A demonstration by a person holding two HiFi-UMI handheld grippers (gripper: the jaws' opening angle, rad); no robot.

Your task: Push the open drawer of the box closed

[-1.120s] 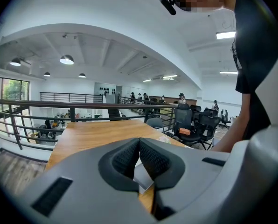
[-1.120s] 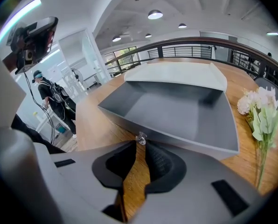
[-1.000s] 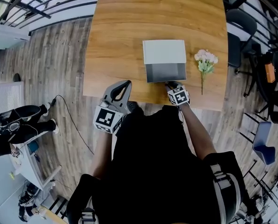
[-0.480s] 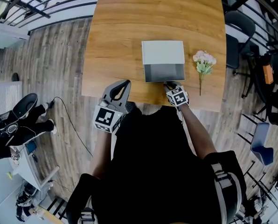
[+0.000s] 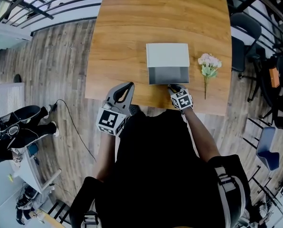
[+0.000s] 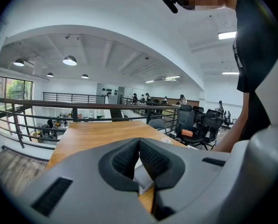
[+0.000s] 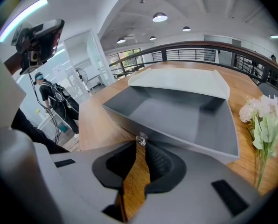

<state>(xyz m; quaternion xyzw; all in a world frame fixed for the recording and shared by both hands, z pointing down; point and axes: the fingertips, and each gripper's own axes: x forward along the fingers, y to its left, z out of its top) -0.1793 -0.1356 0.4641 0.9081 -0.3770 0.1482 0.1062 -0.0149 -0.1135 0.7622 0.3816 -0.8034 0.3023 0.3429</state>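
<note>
A white box [image 5: 167,55] stands on the wooden table [image 5: 127,42] with its grey drawer [image 5: 168,75] pulled out toward me and empty. In the right gripper view the drawer [image 7: 185,118] fills the middle, and its small clear knob [image 7: 141,138] sits right at my right gripper's tips. My right gripper [image 7: 140,147] [image 5: 173,87] is closed down on that knob, with only a thin wedge of table showing between the pads. My left gripper [image 5: 121,95] [image 6: 139,141] is shut on nothing, held at the table's near left edge, away from the box [image 6: 143,178].
A bunch of pale pink flowers [image 5: 209,65] [image 7: 265,115] lies on the table just right of the box. Office chairs [image 5: 246,27] stand beyond the table's right side. A railing [image 5: 46,4] runs at the far left. A person [image 5: 18,125] is on the floor at left.
Both grippers and the drawer keep their places. Only the head view shifts slightly, and the person on the floor moves their legs.
</note>
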